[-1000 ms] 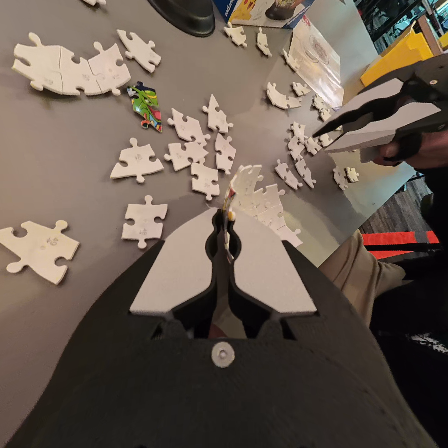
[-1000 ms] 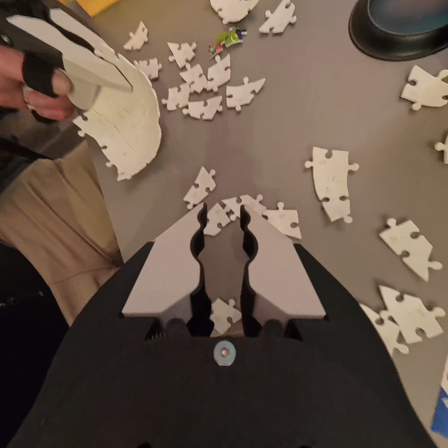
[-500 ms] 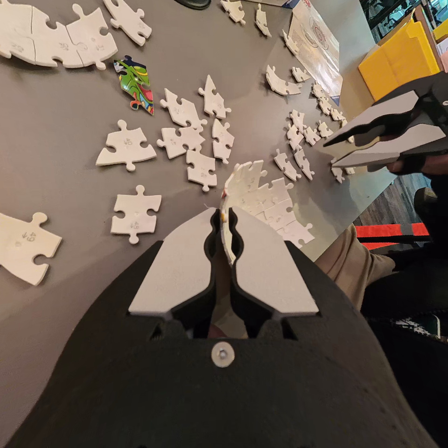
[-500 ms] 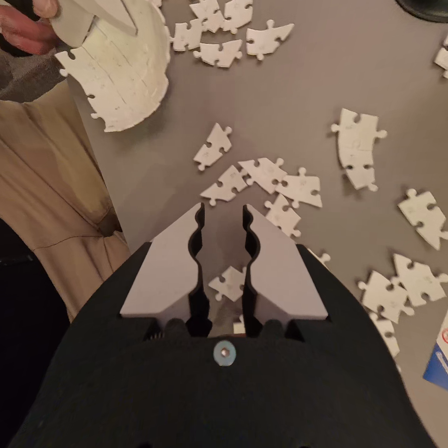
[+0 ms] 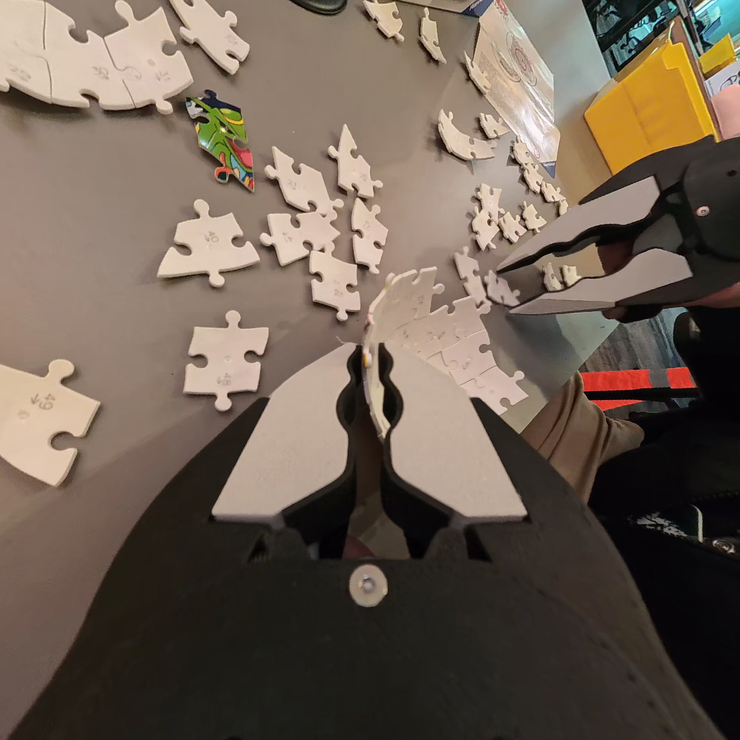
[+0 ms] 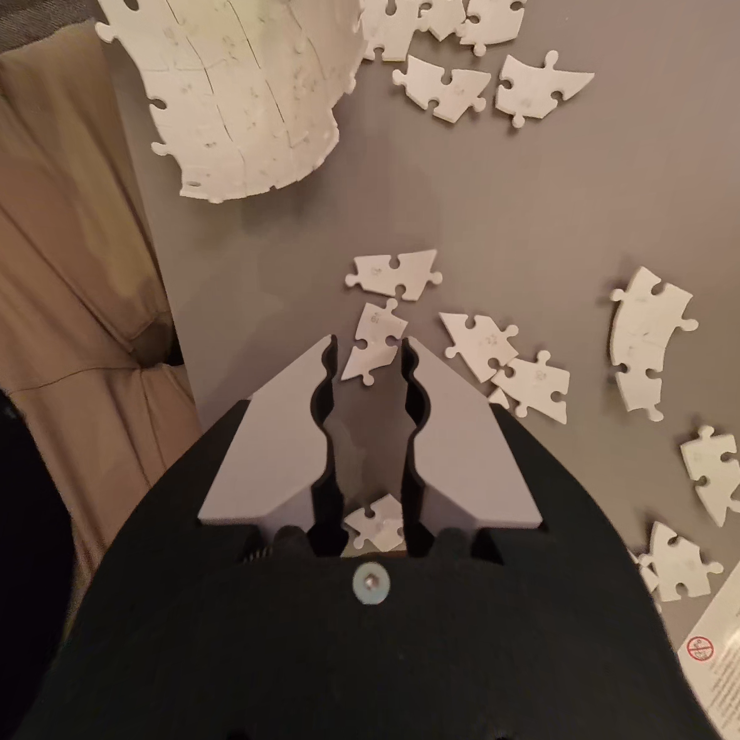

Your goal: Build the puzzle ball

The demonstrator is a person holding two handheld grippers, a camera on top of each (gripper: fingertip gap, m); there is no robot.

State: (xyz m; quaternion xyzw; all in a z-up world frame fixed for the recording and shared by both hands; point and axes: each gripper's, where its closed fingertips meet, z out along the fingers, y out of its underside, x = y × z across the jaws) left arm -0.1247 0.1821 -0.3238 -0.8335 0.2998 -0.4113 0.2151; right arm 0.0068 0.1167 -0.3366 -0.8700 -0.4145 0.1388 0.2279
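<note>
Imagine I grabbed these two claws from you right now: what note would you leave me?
Left claw: shut on the edge of the half-built shell, held up off the table near its front edge.
Right claw: open, empty, hovering over a loose white piece on the grey table.
Done: one curved section of the ball is joined; a few short strips are also clipped together.
Left: most pieces lie loose, white side up, one colourful piece face up. Probably pick up the piece under the right claw and fit it to the shell.
</note>
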